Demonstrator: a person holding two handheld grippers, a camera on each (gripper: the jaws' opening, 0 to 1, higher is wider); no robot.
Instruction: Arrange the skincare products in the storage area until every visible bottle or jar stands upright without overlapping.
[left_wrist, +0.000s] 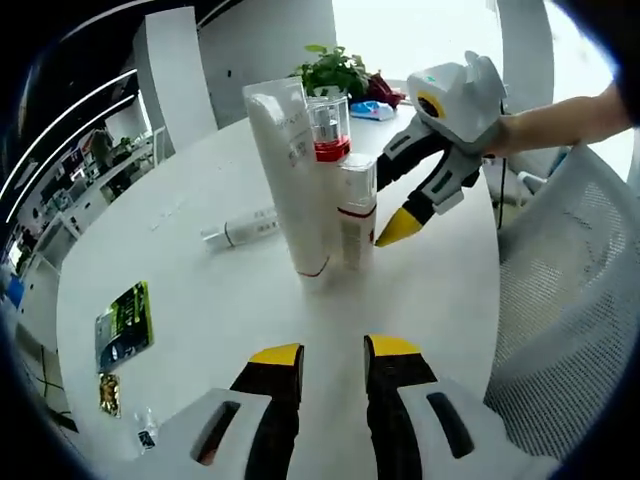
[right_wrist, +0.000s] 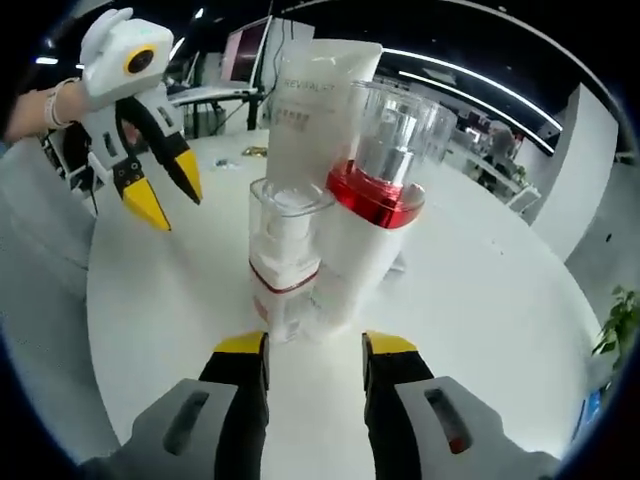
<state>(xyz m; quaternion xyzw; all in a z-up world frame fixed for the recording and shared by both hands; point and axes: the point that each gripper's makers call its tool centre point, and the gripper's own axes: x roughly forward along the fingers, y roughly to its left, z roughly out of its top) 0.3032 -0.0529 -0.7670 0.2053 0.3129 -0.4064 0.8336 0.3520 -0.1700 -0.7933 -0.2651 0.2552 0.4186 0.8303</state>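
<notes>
Three skincare containers stand upright in a tight cluster on the round white table (left_wrist: 200, 310). They are a tall white tube (left_wrist: 290, 170), a white bottle with a red collar and clear cap (left_wrist: 330, 130), and a small clear-capped bottle with a red band (left_wrist: 357, 215). A thin white tube (left_wrist: 240, 228) lies flat to their left. My left gripper (left_wrist: 334, 352) is open and empty, short of the cluster. My right gripper (right_wrist: 315, 345) is open, and the small bottle (right_wrist: 285, 260) stands just at its tips, apart from both jaws. From the left gripper view, the right gripper (left_wrist: 390, 200) sits beside that bottle.
A green packet (left_wrist: 125, 325) and a smaller packet (left_wrist: 108, 393) lie near the table's left edge. A potted plant (left_wrist: 335, 68) stands at the far side. A mesh chair (left_wrist: 570, 300) is on the right. The left gripper (right_wrist: 170, 200) hangs open at upper left.
</notes>
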